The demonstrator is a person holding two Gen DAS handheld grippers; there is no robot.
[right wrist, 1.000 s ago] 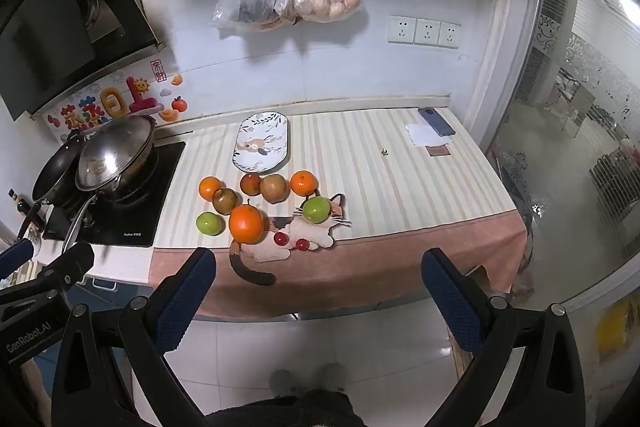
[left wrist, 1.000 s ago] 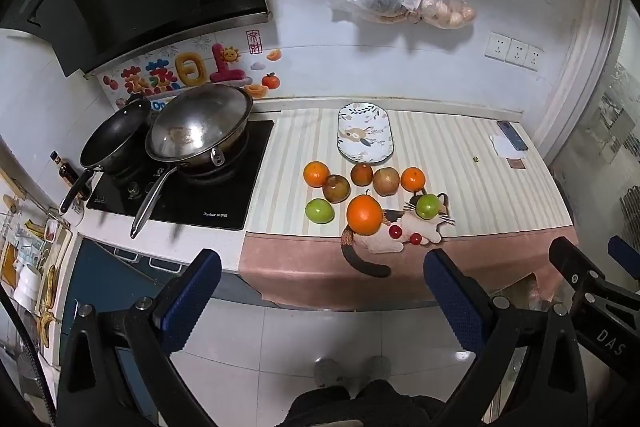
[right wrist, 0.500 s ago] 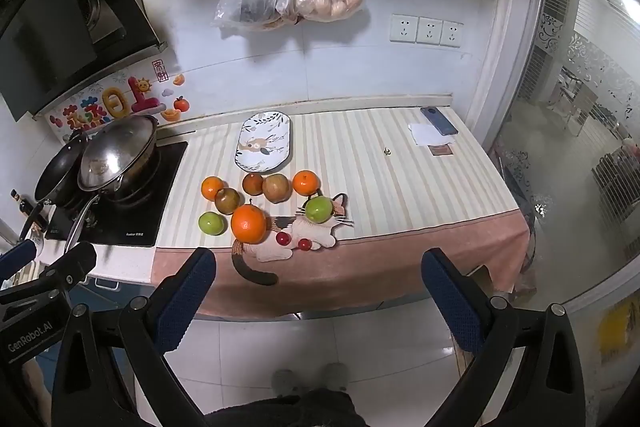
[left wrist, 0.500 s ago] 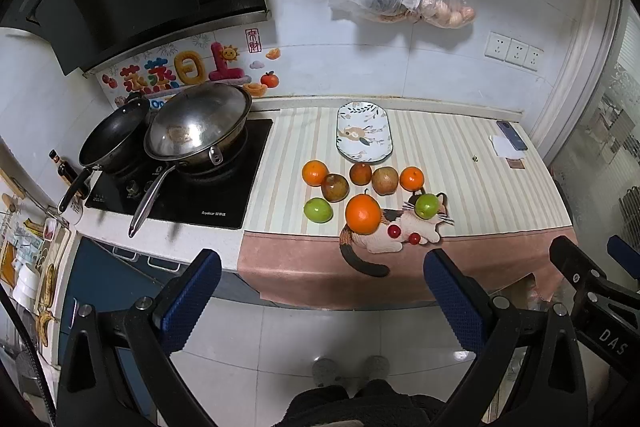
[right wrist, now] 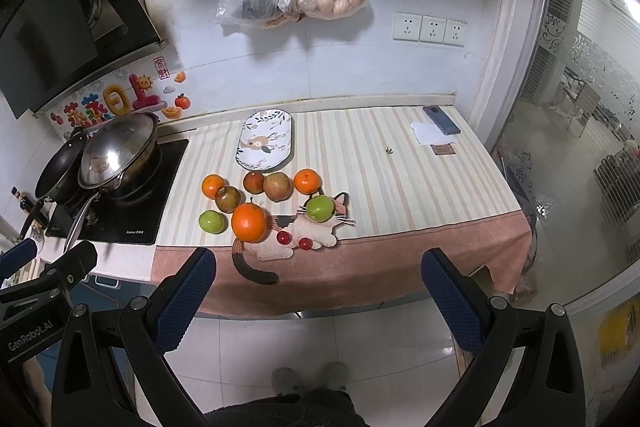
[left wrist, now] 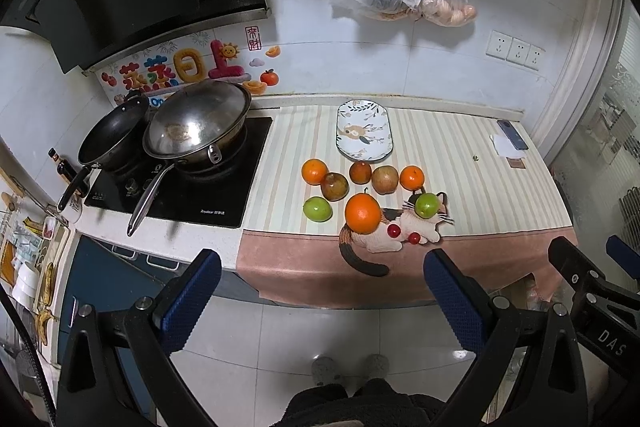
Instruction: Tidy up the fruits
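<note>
Left tool (left wrist: pixel 320 291) hovering off bench (left wrist: pixel 460 163) edge, fingers spread wide, gripping nothing. Wok (left wrist: pixel 196 125) and frying pan (left wrist: pixel 112 135) sitting on stove at left. Fruits clustering mid-bench: large orange (left wrist: pixel 363 213) overlapping cat-shaped mat (left wrist: pixel 400 227), green fruit (left wrist: pixel 317 209) just left of it, patterned plate (left wrist: pixel 364 135) lying behind cluster. Right tool (right wrist: pixel 318 287) likewise spread, empty. Phone (right wrist: pixel 442 120) lying far right. Person's feet partly cut off below. Left view showing right tool's arm at edge.
</note>
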